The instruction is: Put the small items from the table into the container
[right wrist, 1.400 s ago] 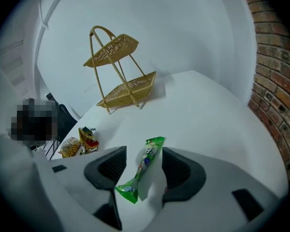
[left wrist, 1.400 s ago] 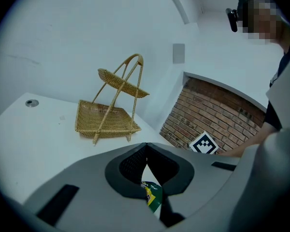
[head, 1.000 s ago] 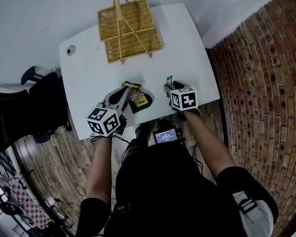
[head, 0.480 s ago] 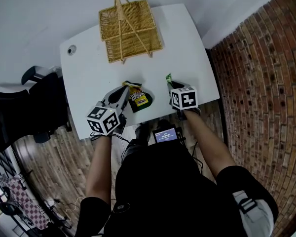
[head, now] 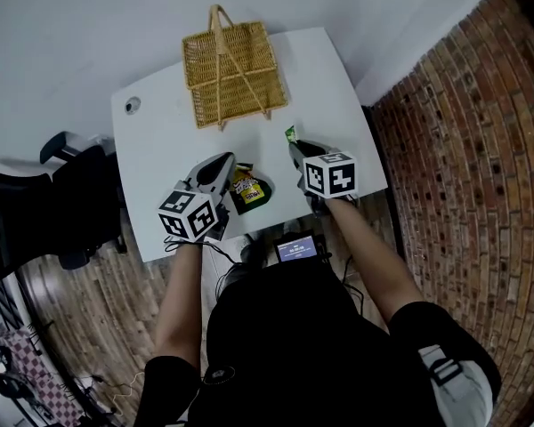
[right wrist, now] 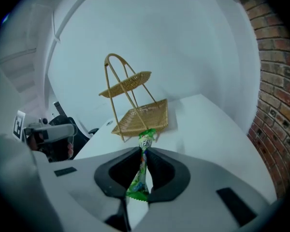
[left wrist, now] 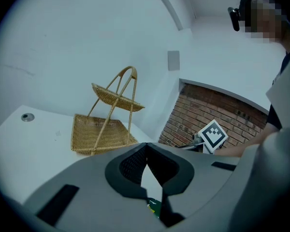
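A wicker basket (head: 234,71) with a tall handle stands at the far side of the white table (head: 160,140). My left gripper (head: 222,161) is shut on a dark snack packet with yellow print (head: 247,188), which hangs just off the table. A sliver of that packet (left wrist: 154,207) shows under the shut jaws (left wrist: 146,149), with the basket (left wrist: 99,134) ahead. My right gripper (head: 295,149) is shut on a thin green packet (head: 290,134) and holds it in the air. The green packet (right wrist: 137,185) stands pinched upright between the pads (right wrist: 142,151), with the basket (right wrist: 142,117) beyond.
A round cable grommet (head: 132,105) sits at the table's far left corner. A black chair (head: 71,185) stands left of the table. A brick wall (head: 463,149) runs along the right. A small screen (head: 296,248) shows by the near table edge.
My right gripper has closed on the green packet and lifted it off the table. My left gripper has risen a little with the dark packet.
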Available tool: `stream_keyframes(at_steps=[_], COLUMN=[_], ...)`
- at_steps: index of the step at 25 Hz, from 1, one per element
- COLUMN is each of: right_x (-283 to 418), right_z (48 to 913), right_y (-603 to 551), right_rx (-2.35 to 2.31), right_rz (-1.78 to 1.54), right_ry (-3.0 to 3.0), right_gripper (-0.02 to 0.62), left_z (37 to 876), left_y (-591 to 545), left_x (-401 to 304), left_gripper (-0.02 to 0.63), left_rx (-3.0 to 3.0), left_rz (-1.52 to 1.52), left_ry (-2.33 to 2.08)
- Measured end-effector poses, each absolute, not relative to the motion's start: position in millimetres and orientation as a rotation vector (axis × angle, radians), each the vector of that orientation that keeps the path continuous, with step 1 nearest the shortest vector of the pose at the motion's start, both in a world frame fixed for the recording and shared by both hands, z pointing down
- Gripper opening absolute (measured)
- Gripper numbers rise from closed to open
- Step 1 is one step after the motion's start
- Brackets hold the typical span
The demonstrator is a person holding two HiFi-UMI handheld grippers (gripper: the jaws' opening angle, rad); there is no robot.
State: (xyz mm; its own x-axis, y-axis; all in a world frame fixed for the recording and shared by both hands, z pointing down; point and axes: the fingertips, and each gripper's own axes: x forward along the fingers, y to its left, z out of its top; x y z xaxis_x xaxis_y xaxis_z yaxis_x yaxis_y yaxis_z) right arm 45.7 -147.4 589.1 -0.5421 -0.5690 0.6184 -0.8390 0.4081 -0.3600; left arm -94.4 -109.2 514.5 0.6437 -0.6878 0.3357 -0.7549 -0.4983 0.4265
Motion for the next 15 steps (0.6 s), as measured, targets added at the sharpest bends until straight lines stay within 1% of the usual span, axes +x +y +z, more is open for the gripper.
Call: stream_keyframes(at_steps=[8,15], right_x=[32,29], right_z=[529,510], right_y=[-165,-174], right_rx=[1.204,1.204], right_rz=[0.827,0.826], right_ry=[-2.384,-2.419], right_gripper=[0.054,0.054], left_z=[486,475], left_y=[-120,-128], left_x=[-91,-92], left_gripper=[0.009,0.009], left_rx=[2.386,2.402], left_rz=[0.112,0.078], left_ry=[-1.127,-1.124])
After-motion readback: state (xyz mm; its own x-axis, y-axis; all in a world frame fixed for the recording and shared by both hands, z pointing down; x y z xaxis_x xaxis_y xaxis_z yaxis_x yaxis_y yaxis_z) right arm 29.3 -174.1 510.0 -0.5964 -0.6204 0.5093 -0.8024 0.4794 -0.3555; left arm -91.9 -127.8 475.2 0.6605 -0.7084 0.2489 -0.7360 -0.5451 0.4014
